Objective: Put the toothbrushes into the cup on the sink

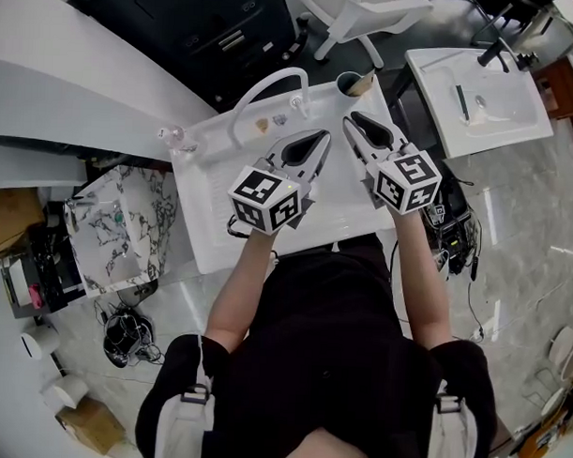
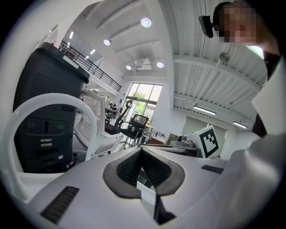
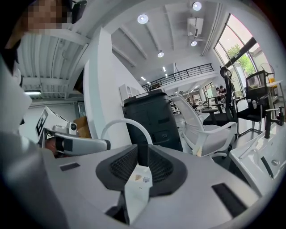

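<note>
A white sink (image 1: 207,230) with an arched white faucet (image 1: 268,87) lies in front of me. A dark cup (image 1: 347,83) stands at its back right corner, and a tan stick-like thing (image 1: 366,82) leans out of the cup. I cannot make out any toothbrush lying loose. My left gripper (image 1: 320,138) hovers over the basin, shut and empty. My right gripper (image 1: 350,121) is beside it, tips just short of the cup, also shut with nothing held. The faucet arch (image 2: 49,107) fills the left of the left gripper view. The arch (image 3: 127,127) also rises behind the jaws in the right gripper view.
Two small objects (image 1: 270,122) lie on the sink deck by the faucet base, and a clear bottle (image 1: 172,137) at its left corner. A second sink (image 1: 479,99) stands to the right, a marbled box (image 1: 118,222) to the left, a white chair (image 1: 360,15) behind.
</note>
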The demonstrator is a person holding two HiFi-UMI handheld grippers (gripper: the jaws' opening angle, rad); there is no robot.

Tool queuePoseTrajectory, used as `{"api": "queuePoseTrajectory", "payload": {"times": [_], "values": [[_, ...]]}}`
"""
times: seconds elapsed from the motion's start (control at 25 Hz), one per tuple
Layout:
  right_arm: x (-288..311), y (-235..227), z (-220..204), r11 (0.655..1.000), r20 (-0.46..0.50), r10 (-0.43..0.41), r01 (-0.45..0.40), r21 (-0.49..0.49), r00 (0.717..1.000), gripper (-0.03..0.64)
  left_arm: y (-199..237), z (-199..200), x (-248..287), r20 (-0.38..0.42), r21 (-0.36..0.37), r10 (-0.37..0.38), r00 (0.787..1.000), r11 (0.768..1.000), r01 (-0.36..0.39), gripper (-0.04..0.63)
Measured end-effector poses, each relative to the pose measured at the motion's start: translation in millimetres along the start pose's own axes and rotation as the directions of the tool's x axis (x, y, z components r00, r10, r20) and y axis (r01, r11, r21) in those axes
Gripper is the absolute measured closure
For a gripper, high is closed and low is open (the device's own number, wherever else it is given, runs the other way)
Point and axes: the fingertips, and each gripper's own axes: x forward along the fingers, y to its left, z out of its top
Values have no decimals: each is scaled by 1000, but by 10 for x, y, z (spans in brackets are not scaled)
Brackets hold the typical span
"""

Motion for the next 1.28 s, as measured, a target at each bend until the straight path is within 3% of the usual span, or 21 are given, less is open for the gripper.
{"api": "queuePoseTrajectory", "payload": {"times": [0.48,1.28], "values": [[-5,338,-15,998,13,70,-70,8,997,531,-1,-62,-69,-12,23,5,1000,1000,-5,586],[-60,483,26,993,62,117,-119,23,991,574,110,-160,-93,-39,38,-7,999,999,8,587]]}}
